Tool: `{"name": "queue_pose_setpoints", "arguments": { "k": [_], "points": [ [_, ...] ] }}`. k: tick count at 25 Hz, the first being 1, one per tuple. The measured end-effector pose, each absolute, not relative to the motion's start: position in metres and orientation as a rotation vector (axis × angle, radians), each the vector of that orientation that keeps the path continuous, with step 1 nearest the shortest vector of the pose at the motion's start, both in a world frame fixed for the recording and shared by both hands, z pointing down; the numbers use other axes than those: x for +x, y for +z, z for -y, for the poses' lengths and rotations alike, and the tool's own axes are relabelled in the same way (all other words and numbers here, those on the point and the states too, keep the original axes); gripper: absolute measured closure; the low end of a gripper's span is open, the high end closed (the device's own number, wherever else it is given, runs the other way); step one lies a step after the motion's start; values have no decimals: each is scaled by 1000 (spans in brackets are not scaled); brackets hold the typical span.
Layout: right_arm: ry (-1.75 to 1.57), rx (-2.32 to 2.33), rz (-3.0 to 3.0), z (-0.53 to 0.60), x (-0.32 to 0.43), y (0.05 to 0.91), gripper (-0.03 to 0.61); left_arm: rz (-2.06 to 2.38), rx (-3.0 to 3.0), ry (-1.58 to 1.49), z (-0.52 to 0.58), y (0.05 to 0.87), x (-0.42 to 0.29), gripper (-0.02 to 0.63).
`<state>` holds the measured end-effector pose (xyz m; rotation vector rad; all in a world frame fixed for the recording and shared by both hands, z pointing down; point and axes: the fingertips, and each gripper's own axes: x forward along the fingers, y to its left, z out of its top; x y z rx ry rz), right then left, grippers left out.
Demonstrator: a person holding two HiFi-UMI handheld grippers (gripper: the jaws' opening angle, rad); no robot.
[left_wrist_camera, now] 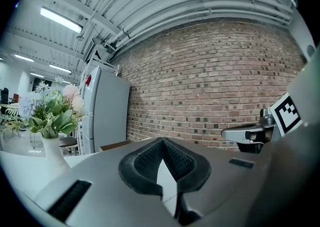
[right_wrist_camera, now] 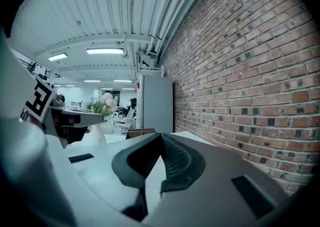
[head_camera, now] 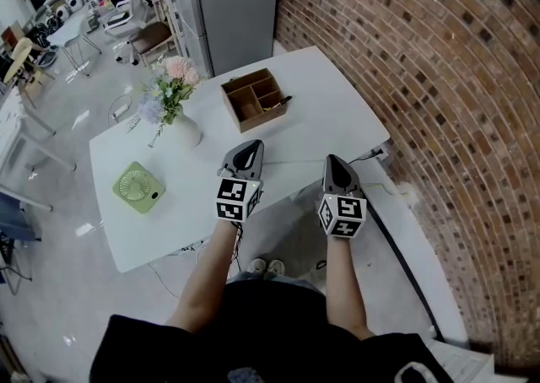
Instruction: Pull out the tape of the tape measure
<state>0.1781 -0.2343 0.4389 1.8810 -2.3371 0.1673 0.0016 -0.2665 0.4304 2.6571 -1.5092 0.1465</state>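
With your left gripper (head_camera: 251, 147) and right gripper (head_camera: 334, 160) both closed on nothing at the near edge of the white table (head_camera: 321, 94), no tape measure is in plain sight, so expect a hard, smooth case to clamp and a thin, springy blade to draw by its end hook.

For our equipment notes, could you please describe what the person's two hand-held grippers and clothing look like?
The left hand-held gripper and right hand-held gripper are grey, tapered shells with black ribbed pads. Each carries a white cube with black square markers. The person wears a black top; forearms are bare.
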Motion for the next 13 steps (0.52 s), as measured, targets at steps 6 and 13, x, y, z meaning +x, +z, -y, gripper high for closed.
{"name": "queue_pose_setpoints", "arguments": {
  "k": [6,13],
  "points": [
    [172,1875,2337,231,177,440,577,1510,2651,148,263,431,-2,592],
    [185,1872,2335,224,174,443,577,1508,2639,150,258,435,-6,592]
  ]
}}
